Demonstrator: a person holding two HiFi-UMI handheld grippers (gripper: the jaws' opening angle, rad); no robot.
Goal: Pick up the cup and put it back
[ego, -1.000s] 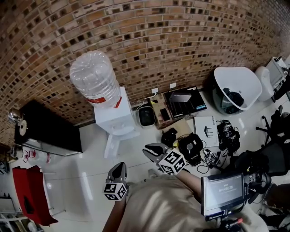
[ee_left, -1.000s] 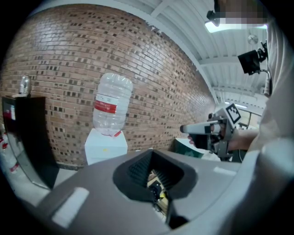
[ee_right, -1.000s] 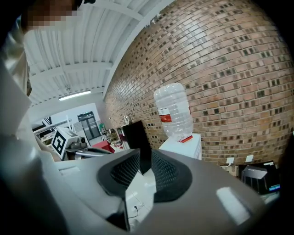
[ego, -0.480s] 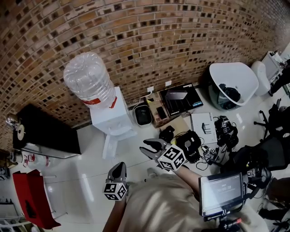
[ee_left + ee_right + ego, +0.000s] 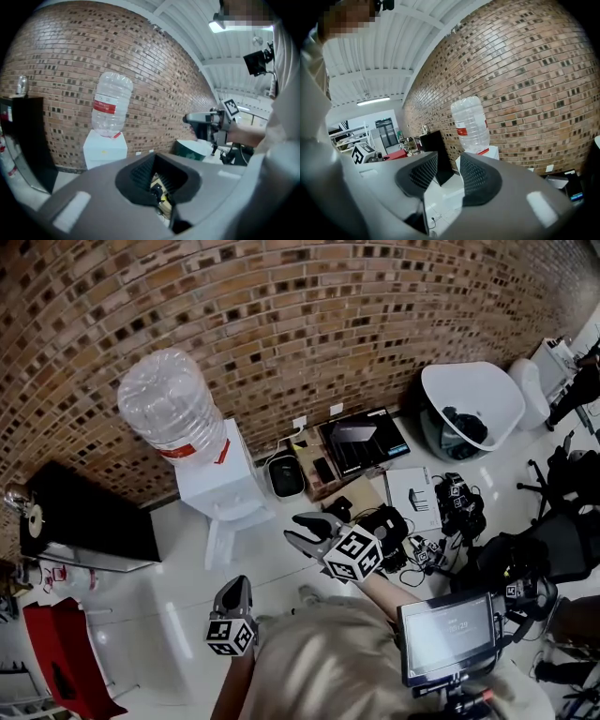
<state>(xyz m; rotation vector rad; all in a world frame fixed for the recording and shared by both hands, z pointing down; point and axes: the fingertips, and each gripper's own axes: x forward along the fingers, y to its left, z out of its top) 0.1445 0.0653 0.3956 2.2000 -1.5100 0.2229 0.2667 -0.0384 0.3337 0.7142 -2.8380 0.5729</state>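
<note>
Right tool point(image 5: 293, 527) is held up before the water dispenser point(image 5: 223, 488), its jaws just opened to a narrow gap with nothing between them; left tool point(image 5: 234, 585) has its tips together, empty; the cup cannot be made out in any view

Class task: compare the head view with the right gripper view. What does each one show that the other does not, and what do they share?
Only the head view shows the small screen and the black cabled gear on the floor. Only the right gripper view shows the ceiling and its strip light. Both show the brick wall, the water bottle on its white dispenser, the black cabinet, the left gripper and the right gripper, whose jaws have just been opening and stand apart with nothing between them.
</note>
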